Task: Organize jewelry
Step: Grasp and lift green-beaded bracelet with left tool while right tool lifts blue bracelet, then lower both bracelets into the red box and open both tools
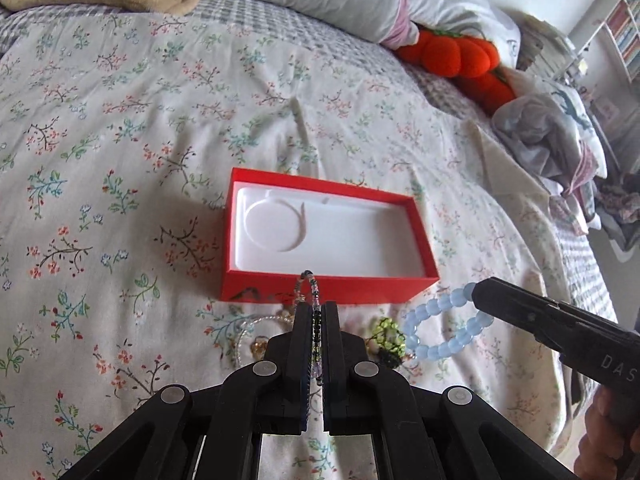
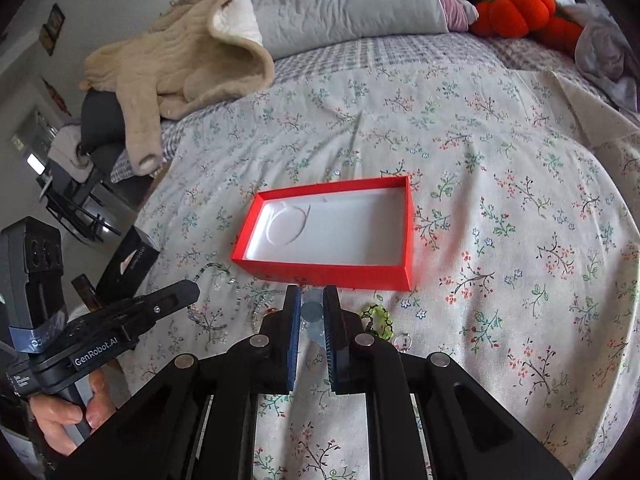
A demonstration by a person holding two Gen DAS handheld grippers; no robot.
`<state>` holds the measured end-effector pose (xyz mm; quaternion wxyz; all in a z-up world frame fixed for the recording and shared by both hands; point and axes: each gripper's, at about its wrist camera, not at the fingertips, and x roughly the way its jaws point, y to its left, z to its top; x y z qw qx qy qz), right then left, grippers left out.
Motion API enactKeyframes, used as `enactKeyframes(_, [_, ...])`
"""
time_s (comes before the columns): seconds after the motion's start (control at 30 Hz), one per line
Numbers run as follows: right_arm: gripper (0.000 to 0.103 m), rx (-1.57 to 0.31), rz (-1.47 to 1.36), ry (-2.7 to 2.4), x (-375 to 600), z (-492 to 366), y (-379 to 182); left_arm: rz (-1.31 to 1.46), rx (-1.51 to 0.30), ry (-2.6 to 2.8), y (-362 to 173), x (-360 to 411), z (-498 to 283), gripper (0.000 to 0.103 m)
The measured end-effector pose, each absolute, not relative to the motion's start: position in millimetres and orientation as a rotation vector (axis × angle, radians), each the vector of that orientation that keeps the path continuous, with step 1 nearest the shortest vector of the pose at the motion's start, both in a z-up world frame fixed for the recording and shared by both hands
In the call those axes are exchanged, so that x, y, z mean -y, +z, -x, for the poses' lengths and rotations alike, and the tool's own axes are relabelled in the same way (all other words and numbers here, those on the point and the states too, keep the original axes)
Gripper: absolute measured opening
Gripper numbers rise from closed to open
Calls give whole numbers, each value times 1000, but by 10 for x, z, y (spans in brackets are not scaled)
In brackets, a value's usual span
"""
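Left gripper (image 1: 319, 310) fingers nearly closed, pinching a beaded strand. Right gripper (image 2: 311, 294) fingers clamped on pale-blue beads. Both point far.

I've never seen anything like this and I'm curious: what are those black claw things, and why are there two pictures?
Those are two hand-held pinchers; a person squeezes one in each hand, and each carries a camera looking along its fingers. That gives two pictures of one bed.

In the left camera's picture, the left gripper is shut on a thin multicoloured beaded bracelet. The right gripper pinches a pale blue round-bead bracelet, seen whole in the left picture.

On the flowery bedspread sits an open red cardboard box with a white moulded lining, nothing in it yet. Near it lie a green beaded piece and some clear beaded strands.
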<state>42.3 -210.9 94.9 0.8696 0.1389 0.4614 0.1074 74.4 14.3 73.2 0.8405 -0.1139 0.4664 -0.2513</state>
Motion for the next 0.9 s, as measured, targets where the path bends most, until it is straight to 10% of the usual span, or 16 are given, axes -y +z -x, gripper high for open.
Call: enactKeyframes(0.9, [12, -1008, -291, 200, 1968, -1339, 785, 221, -1048, -437, 120, 132, -1557, 0])
